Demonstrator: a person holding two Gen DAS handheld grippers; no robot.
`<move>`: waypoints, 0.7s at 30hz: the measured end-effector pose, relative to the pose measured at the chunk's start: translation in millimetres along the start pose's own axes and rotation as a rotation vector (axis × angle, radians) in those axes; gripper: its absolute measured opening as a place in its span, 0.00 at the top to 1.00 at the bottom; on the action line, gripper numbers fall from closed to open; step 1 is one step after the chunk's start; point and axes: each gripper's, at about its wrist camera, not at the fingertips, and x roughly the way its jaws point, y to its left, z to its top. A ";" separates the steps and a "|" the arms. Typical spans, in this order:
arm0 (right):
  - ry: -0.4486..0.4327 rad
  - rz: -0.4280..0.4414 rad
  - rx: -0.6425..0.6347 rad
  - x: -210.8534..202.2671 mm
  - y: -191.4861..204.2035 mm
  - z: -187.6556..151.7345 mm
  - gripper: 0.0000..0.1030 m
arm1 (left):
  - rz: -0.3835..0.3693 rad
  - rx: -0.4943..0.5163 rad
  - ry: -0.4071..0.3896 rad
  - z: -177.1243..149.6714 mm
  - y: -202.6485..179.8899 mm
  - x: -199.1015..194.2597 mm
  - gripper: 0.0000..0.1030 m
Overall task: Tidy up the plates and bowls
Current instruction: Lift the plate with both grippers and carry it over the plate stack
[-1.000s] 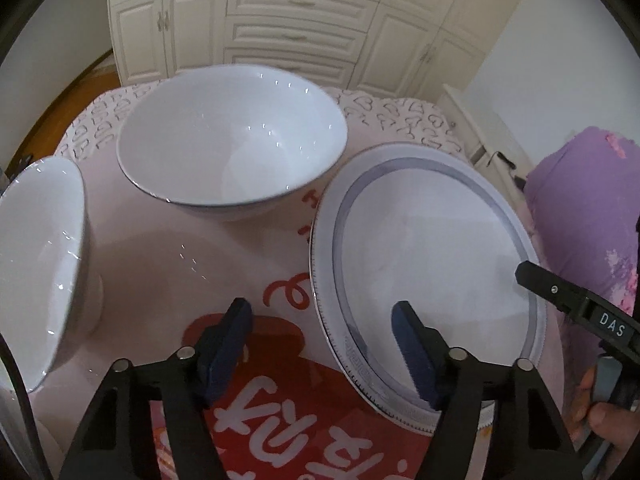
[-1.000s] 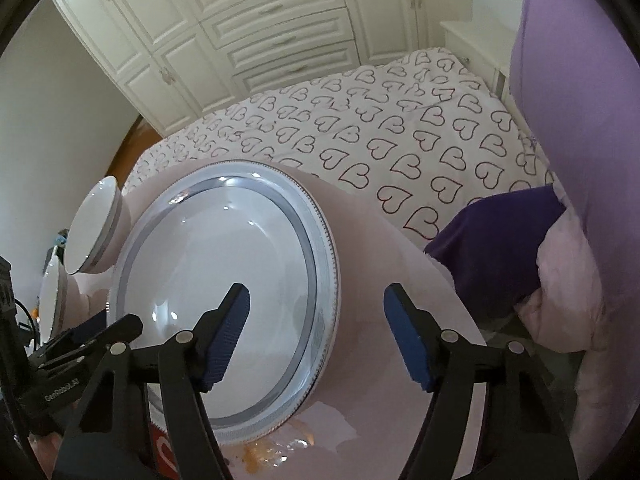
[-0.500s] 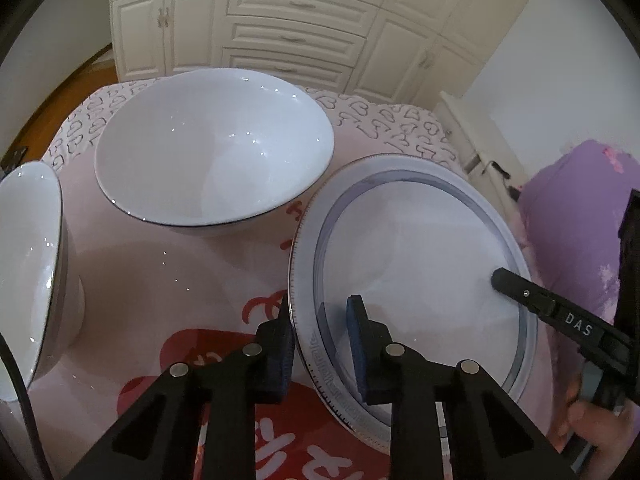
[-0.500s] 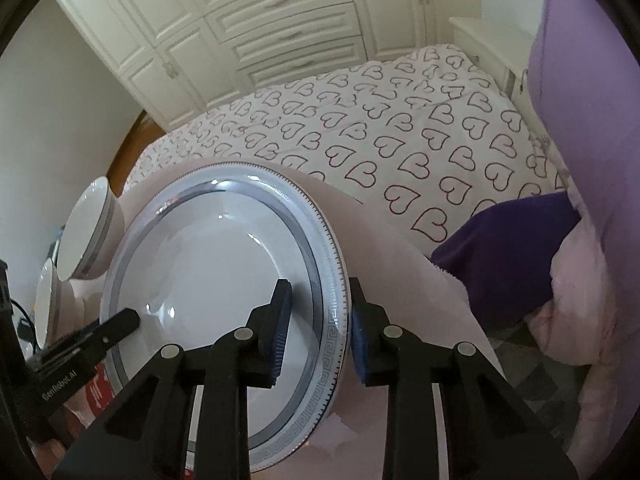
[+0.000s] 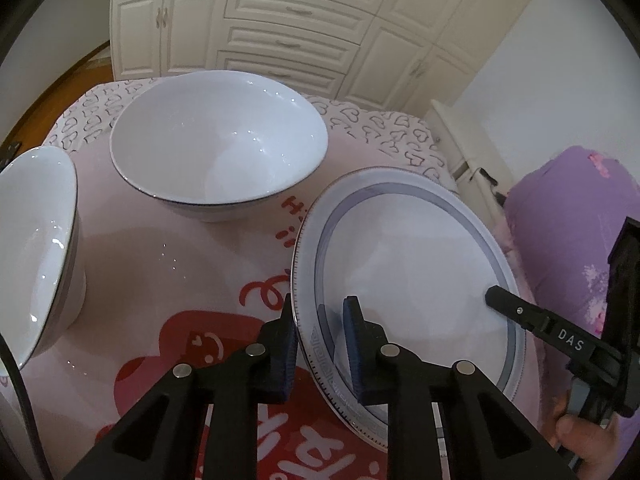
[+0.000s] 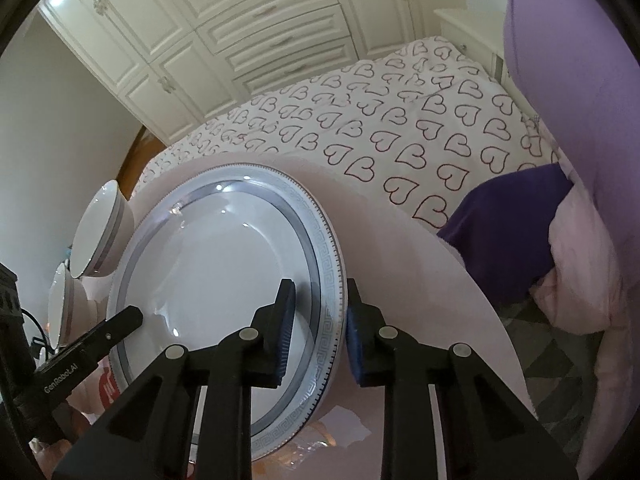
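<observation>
White plate with a grey inner ring and a Greek-key border along the rim, tilted off the pink tabletop with the near edge raised, clamped at opposite rim points by the left tool and the right tool. Ahead and left of the left tool, upright on the tabletop: one large white bowl with a thin dark rim line, empty, just beside the plate's far edge. Further left, at the frame edge: a second white bowl of the same kind, also upright and empty.
</observation>
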 end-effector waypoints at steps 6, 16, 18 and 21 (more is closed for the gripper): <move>-0.020 0.003 -0.023 -18.0 5.5 -8.6 0.77 | -0.010 0.031 -0.039 -6.5 1.1 -21.7 0.84; -0.050 0.010 -0.039 -49.2 12.9 -29.3 0.77 | -0.041 0.064 -0.070 -32.3 9.5 -56.3 0.84; -0.057 0.013 -0.042 -56.3 14.2 -34.5 0.77 | -0.052 0.069 -0.071 -39.1 13.0 -64.9 0.84; -0.075 0.008 -0.056 -70.8 19.4 -43.7 0.77 | -0.065 0.075 -0.078 -47.1 18.5 -79.8 0.84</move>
